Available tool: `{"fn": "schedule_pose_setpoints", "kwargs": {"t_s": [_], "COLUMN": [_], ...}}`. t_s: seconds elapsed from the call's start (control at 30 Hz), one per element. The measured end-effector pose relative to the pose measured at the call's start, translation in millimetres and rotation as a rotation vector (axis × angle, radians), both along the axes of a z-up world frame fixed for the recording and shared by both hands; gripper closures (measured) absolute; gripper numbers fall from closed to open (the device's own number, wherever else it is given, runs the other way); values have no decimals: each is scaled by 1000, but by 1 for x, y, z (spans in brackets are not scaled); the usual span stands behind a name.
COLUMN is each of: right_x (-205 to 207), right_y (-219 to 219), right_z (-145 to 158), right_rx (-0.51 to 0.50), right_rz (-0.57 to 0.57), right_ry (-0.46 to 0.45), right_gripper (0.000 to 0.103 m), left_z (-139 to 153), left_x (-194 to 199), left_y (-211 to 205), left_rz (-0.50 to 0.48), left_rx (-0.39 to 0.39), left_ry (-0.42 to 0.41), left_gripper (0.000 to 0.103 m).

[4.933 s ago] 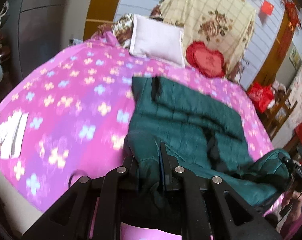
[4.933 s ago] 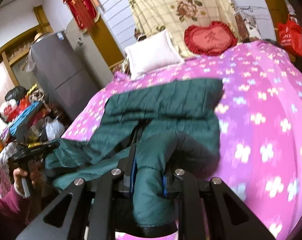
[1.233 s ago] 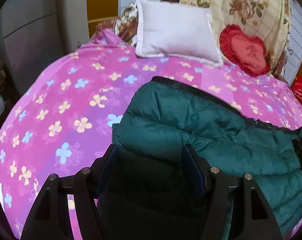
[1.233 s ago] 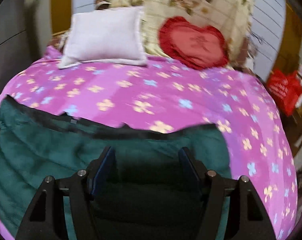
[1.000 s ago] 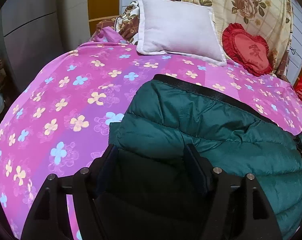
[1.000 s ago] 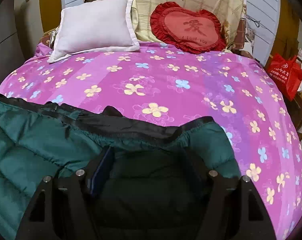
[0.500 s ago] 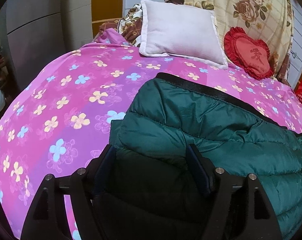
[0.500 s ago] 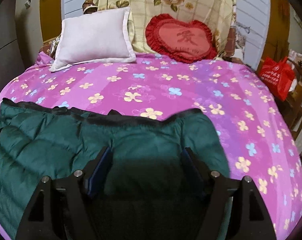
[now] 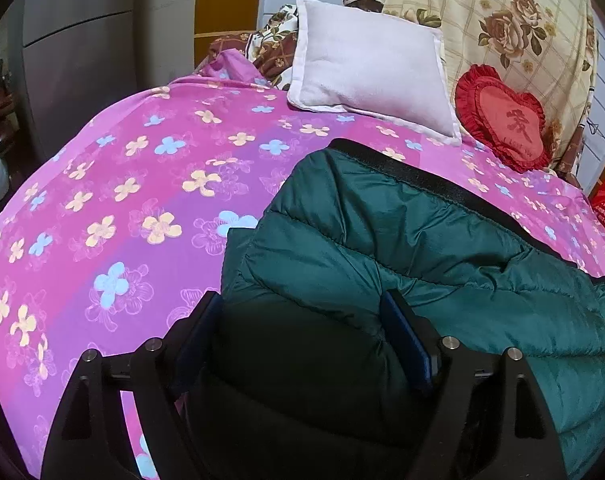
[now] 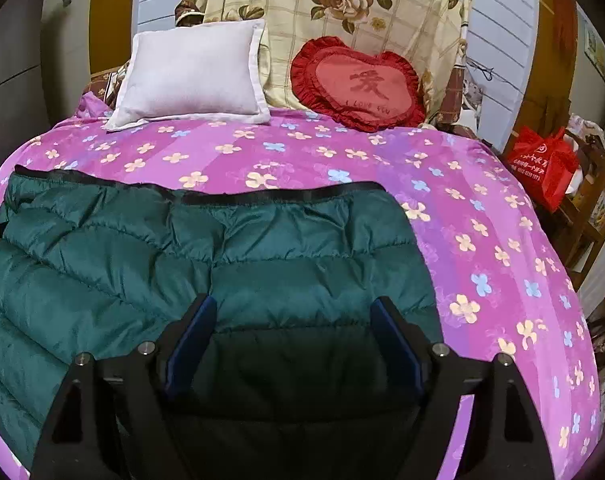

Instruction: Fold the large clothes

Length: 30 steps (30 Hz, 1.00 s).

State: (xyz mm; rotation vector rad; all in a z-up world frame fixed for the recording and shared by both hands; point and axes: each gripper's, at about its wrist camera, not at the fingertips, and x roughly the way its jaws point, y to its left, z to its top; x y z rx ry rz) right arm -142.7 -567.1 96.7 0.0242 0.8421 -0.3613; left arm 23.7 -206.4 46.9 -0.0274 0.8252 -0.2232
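A dark green quilted puffer jacket (image 9: 402, 248) lies folded on the pink flowered bedspread (image 9: 122, 200), its black-trimmed hem toward the pillows. My left gripper (image 9: 302, 308) is open, its jaws spread wide just above the jacket's near left part. In the right wrist view the jacket (image 10: 182, 256) fills the lower left. My right gripper (image 10: 292, 312) is open too, jaws spread over the jacket's near right part. Neither gripper holds fabric.
A white pillow (image 10: 190, 76) and a red heart cushion (image 10: 354, 84) lean at the head of the bed against a floral blanket. A red bag (image 10: 542, 164) and wooden furniture stand right of the bed. A grey cabinet (image 9: 74, 60) stands left.
About five seconds ago both grippers were shut on jacket fabric. They have since let go and stand open. In the last second both pulled back slightly from the folded jacket.
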Motion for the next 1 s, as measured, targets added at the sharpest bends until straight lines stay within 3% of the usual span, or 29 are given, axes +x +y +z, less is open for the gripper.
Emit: {"fn": "schedule_pose_setpoints", "kwargs": {"t_s": [0.23,0.4,0.63,0.83,1.0], "right_x": [5,-10,-53,-57,-62], "right_y": [-18,-16,-20,-22,-23], "right_z": [-18,-1,14,-7,5], "right_rx": [104,119,252,224,250], "right_rz": [-13,4,0,-31,-25], "right_ry": [15,-13,-87,-28,-53], "right_gripper": [9,9,9,8,8], "left_z": [2,17,32,37,36], "left_x": [-1,-18,-48,-68,-77], "left_y": [2,14,26,28,34], "left_rz": [-1,-30,-54,-78,-78], "left_rx": [3,8,31,44,20], "left_ry": [11,13,-21,-26,-32], "left_gripper": [40,40,40,40,40]}}
